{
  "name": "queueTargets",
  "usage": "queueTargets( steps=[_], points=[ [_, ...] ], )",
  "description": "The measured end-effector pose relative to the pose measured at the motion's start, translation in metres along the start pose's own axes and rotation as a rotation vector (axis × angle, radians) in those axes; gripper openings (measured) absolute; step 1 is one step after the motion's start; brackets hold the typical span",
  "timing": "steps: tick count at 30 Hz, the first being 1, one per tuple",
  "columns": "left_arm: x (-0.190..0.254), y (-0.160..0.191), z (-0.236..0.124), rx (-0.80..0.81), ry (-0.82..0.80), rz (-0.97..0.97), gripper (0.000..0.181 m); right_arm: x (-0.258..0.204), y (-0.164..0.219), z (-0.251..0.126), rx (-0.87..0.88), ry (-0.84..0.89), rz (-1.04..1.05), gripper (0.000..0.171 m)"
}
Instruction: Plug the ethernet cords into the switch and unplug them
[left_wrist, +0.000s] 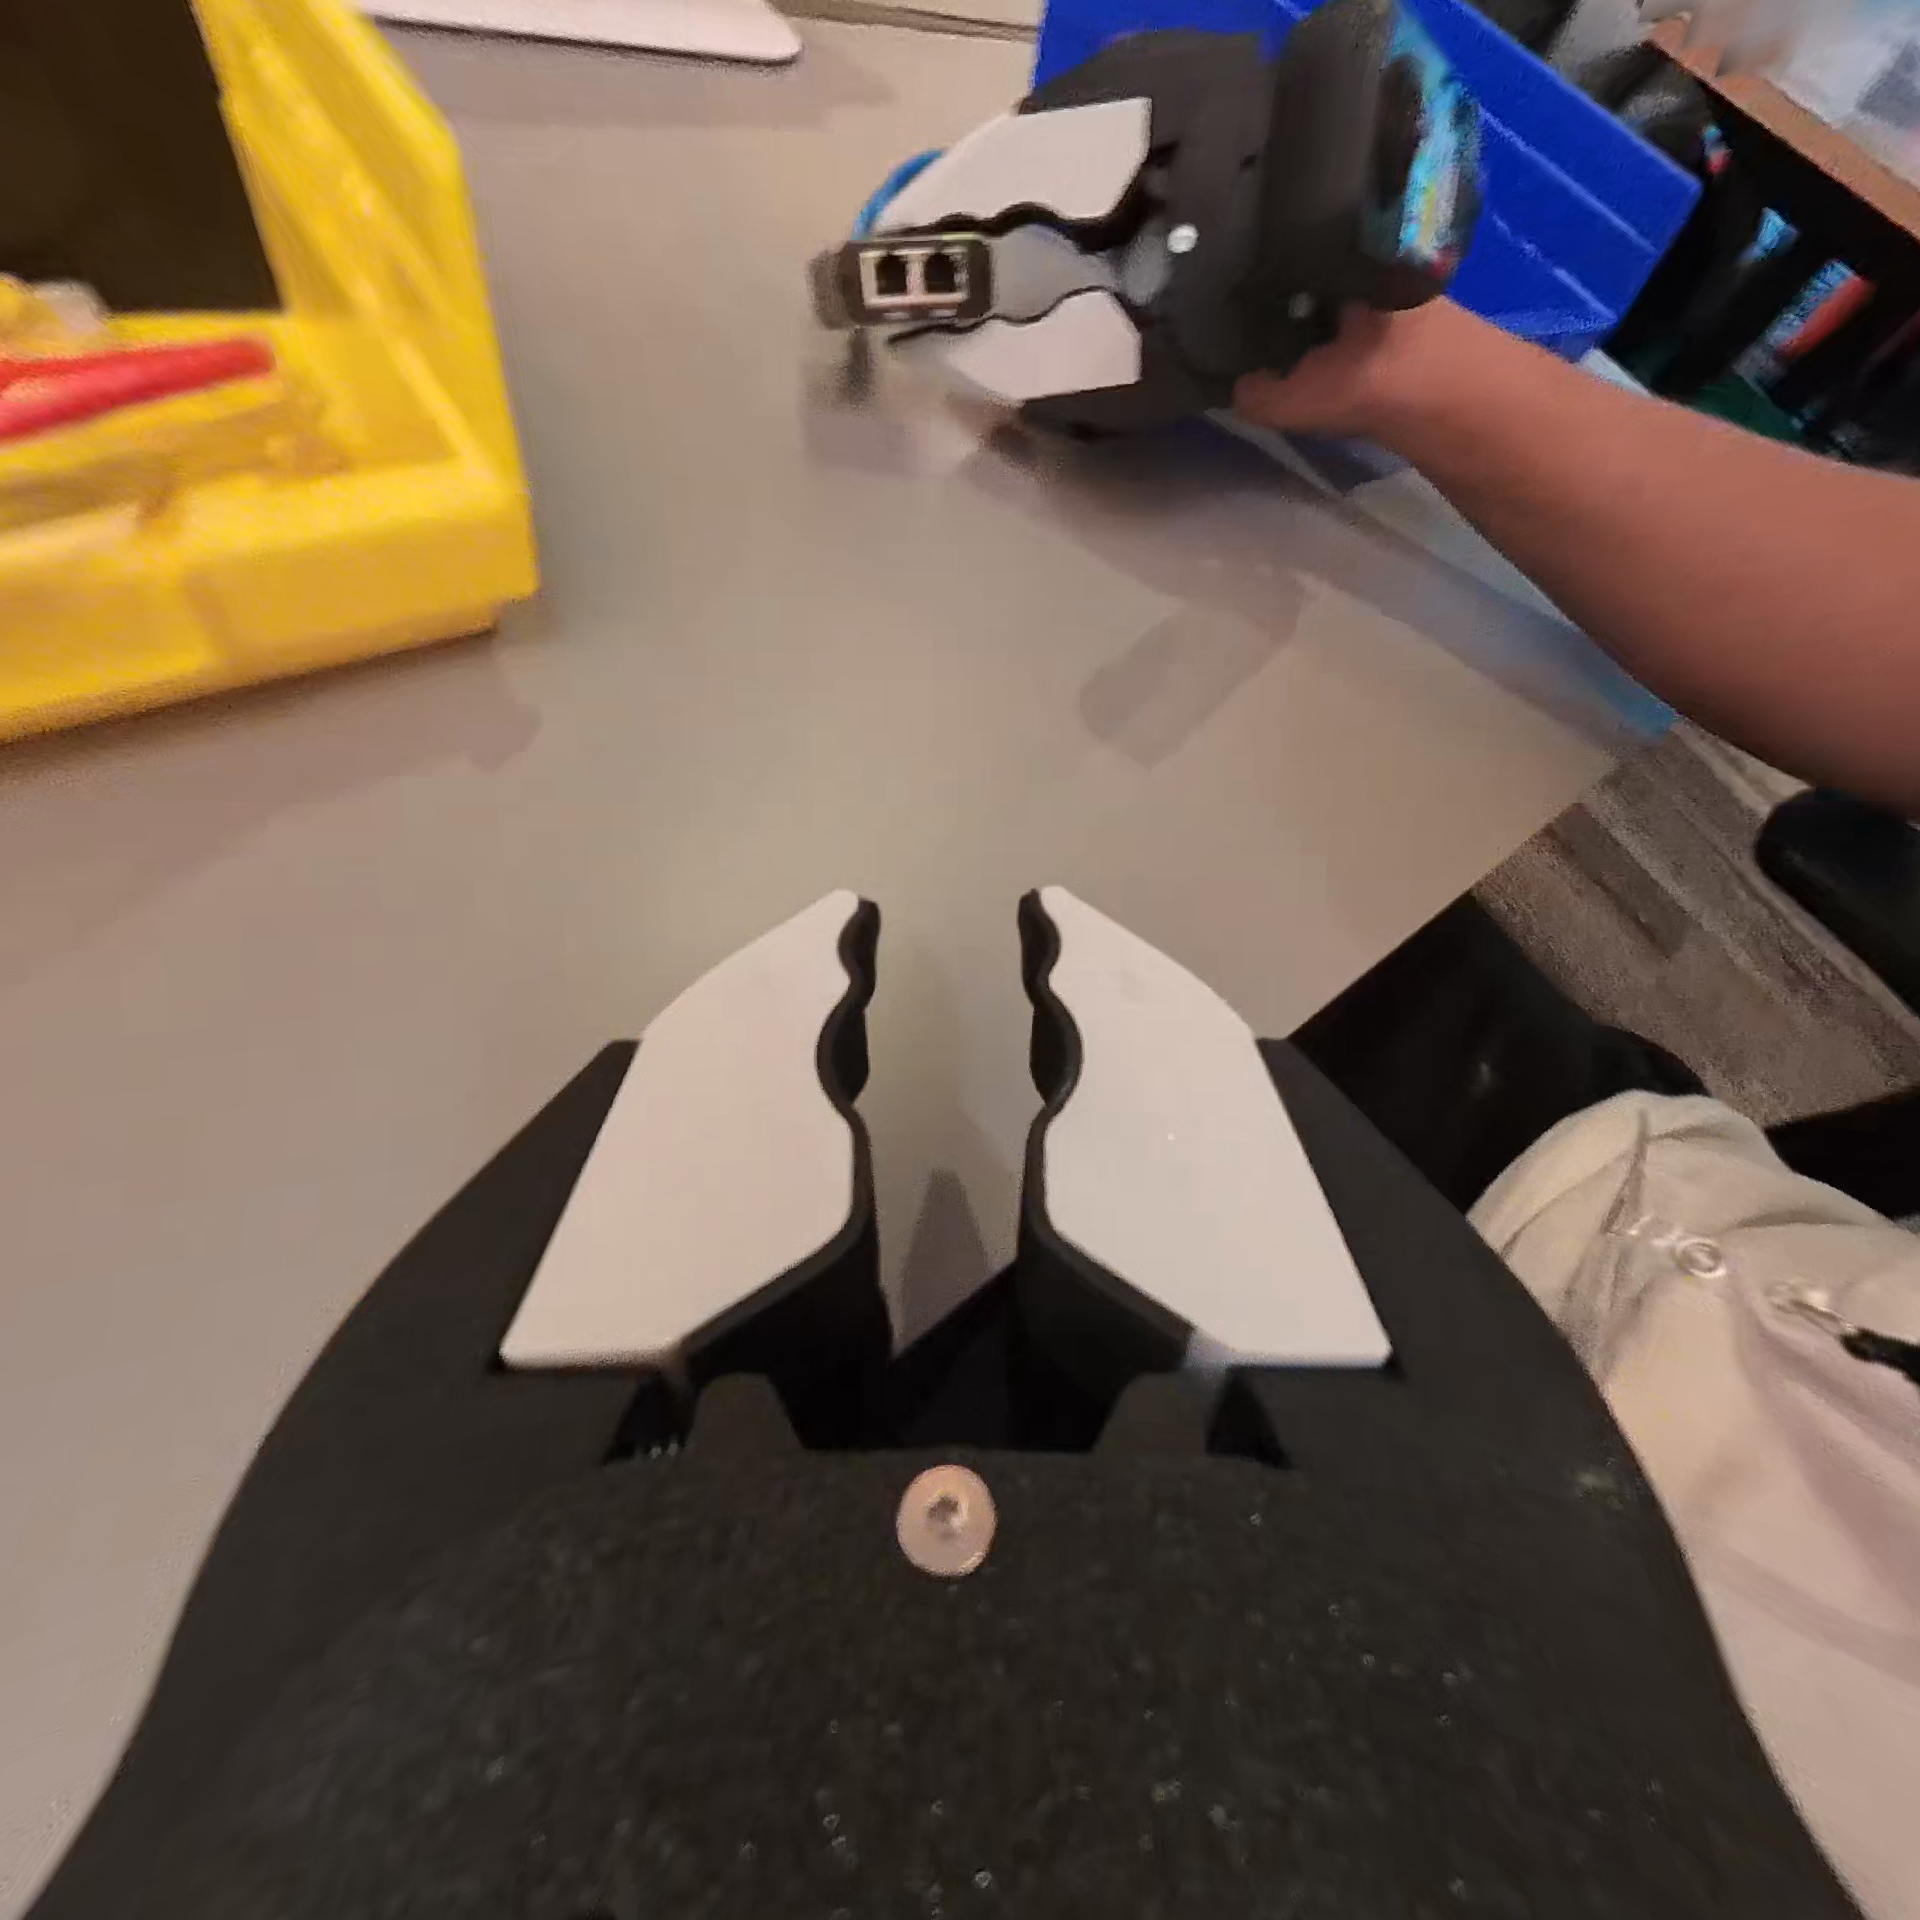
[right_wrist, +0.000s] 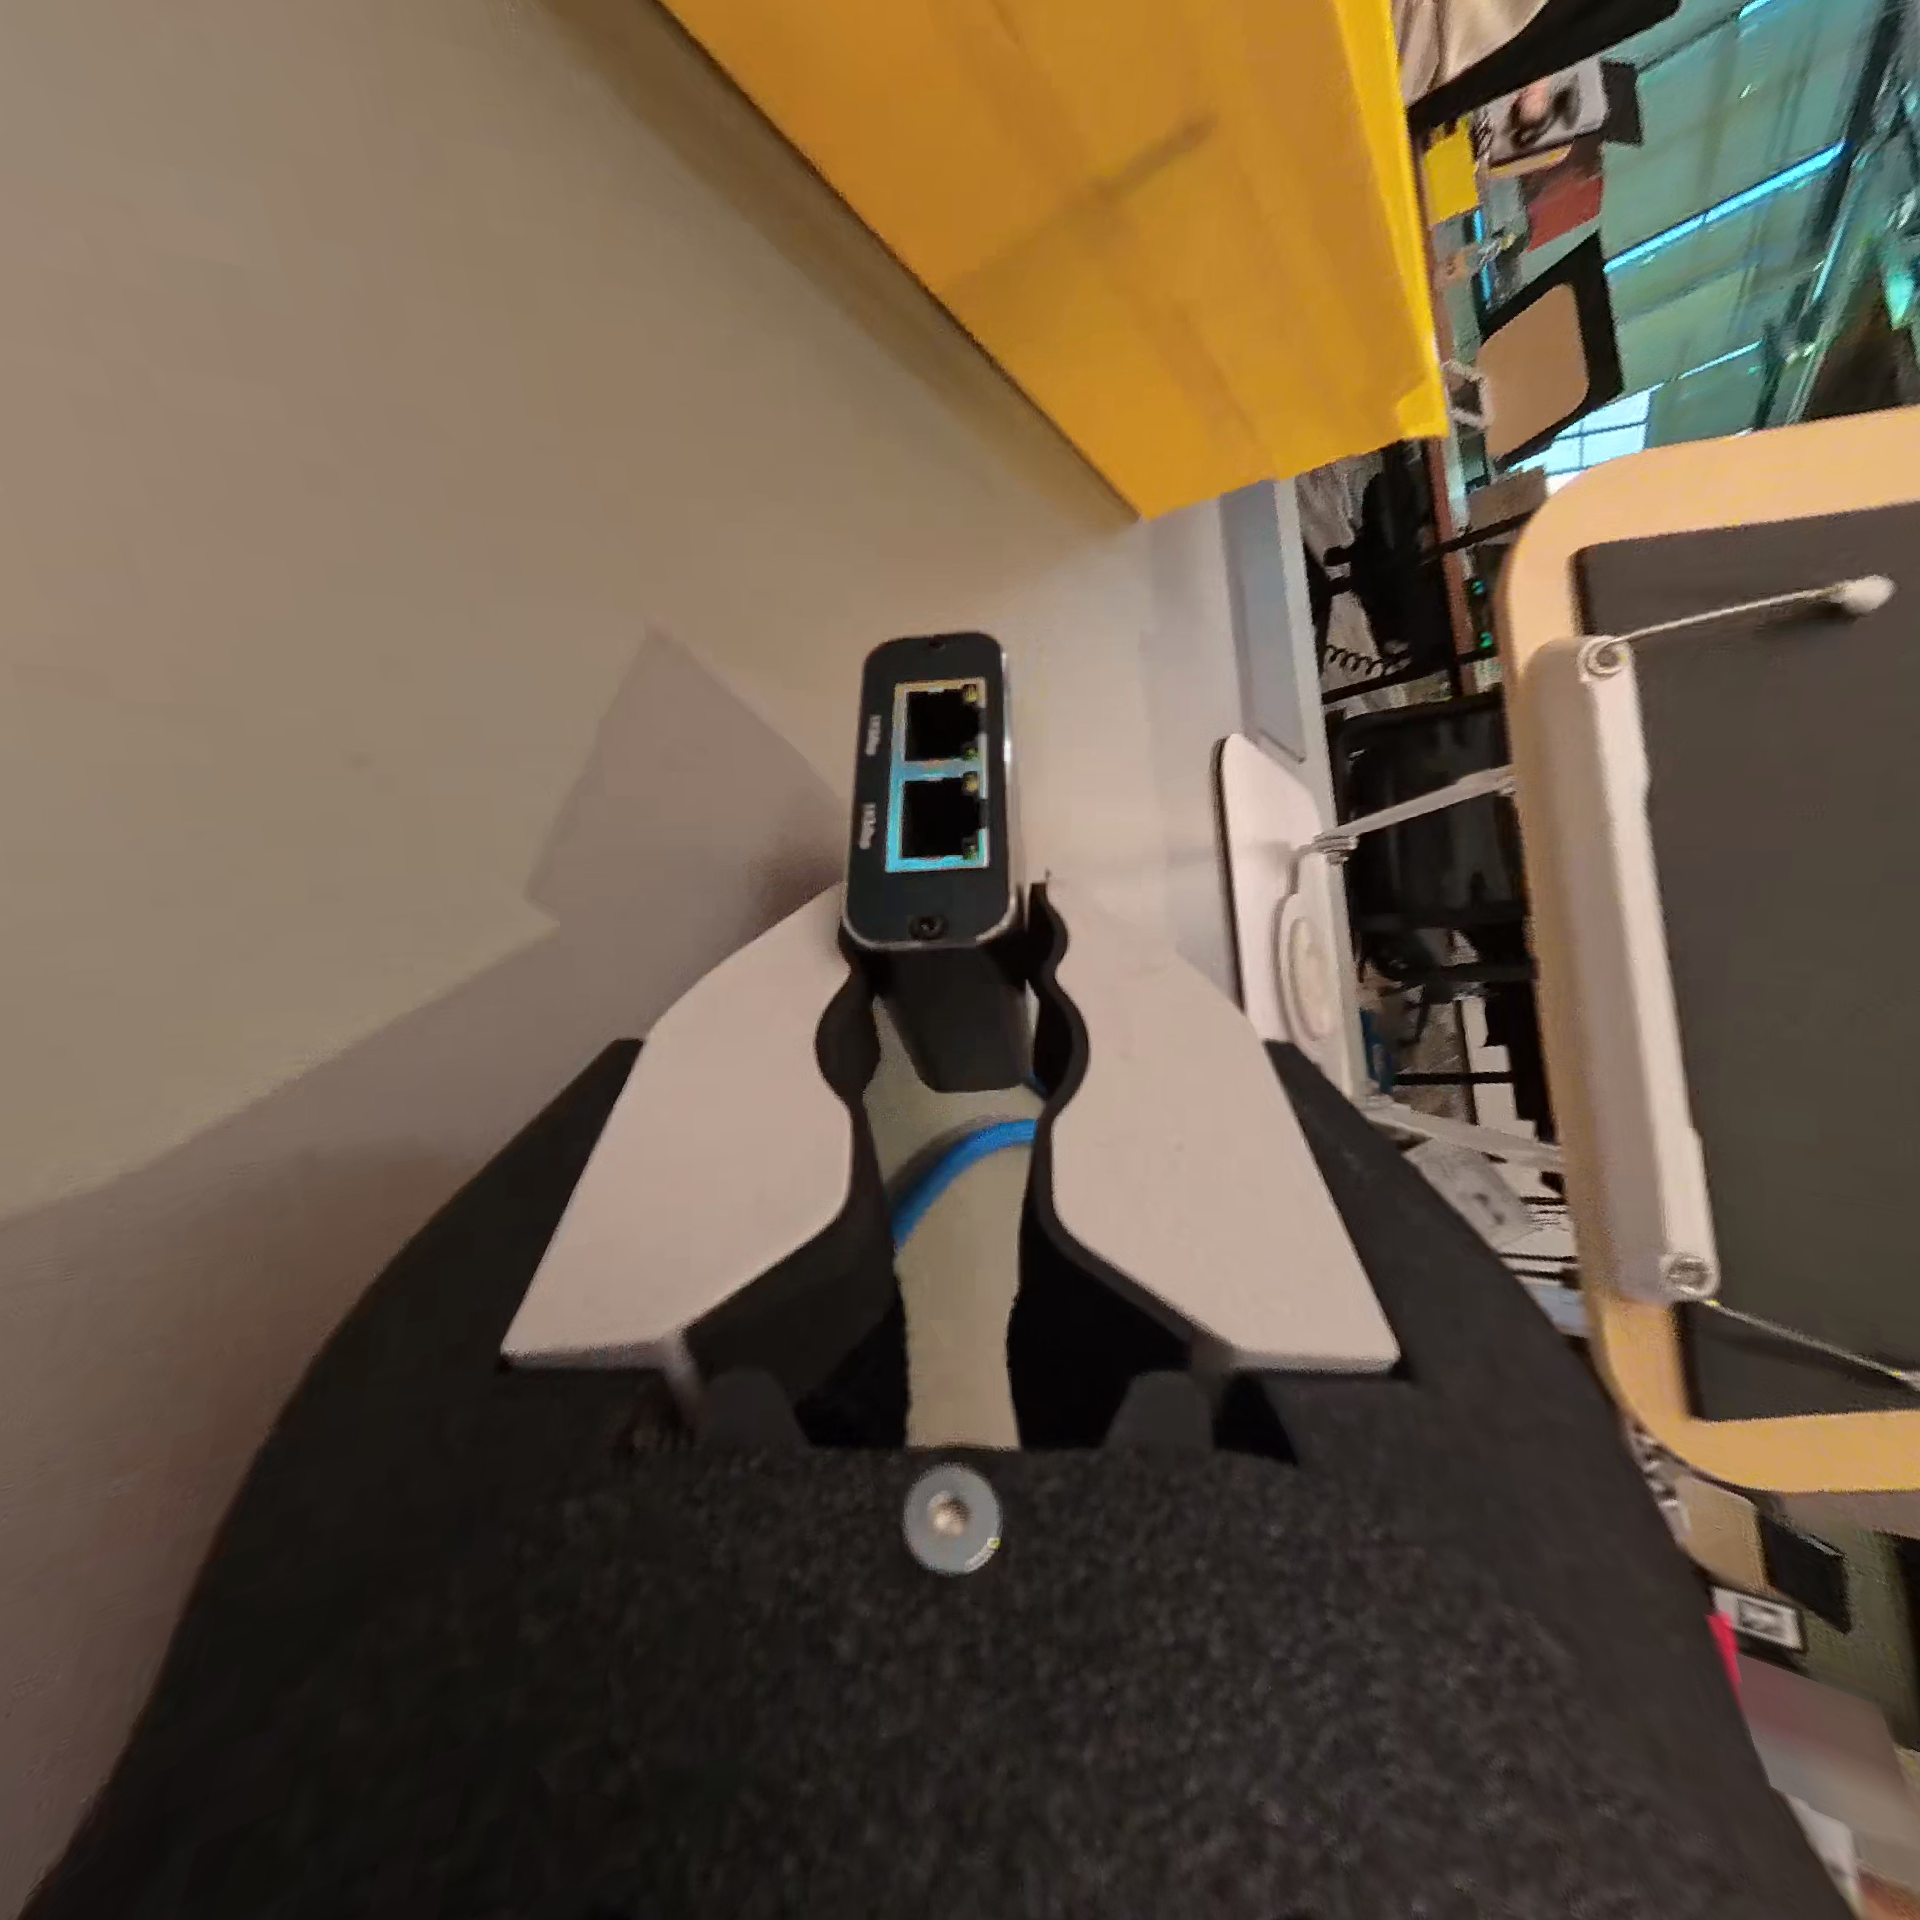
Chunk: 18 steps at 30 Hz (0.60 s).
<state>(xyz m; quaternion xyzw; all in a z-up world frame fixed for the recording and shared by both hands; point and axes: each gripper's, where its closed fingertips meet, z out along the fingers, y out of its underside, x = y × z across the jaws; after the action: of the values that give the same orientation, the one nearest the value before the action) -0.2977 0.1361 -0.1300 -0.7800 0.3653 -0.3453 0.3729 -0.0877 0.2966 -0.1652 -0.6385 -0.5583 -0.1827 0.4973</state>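
Two empty ports on switch (right_wrist: 928, 795) face 12 o'clock, our right gripper (right_wrist: 940, 935) clamping it steady; left gripper (left_wrist: 948, 914) parted, empty, ready for cord

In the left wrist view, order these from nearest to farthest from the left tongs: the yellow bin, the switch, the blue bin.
1. Yellow bin: on the left, its front corner nearest the left tongs.
2. Switch: ahead and slightly right, clamped in the right tongs.
3. Blue bin: far right, behind the switch.
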Motion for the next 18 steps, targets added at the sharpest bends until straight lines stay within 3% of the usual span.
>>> queueTargets(
  steps=[8, 10, 18],
  points=[
    [-0.026, 0.009, -0.007, 0.008, -0.07, -0.002, 0.033, -0.02, -0.001, -0.003, -0.057, -0.154, 0.196, 0.044],
    [-0.04, 0.002, -0.011, -0.019, -0.105, 0.077, 0.036, -0.026, -0.008, -0.015, -0.058, -0.214, 0.277, 0.057],
    [-0.124, -0.063, -0.015, -0.231, -0.253, 0.57, 0.044, -0.049, -0.071, -0.097, 0.181, -0.227, 0.637, 0.053]
  ],
)
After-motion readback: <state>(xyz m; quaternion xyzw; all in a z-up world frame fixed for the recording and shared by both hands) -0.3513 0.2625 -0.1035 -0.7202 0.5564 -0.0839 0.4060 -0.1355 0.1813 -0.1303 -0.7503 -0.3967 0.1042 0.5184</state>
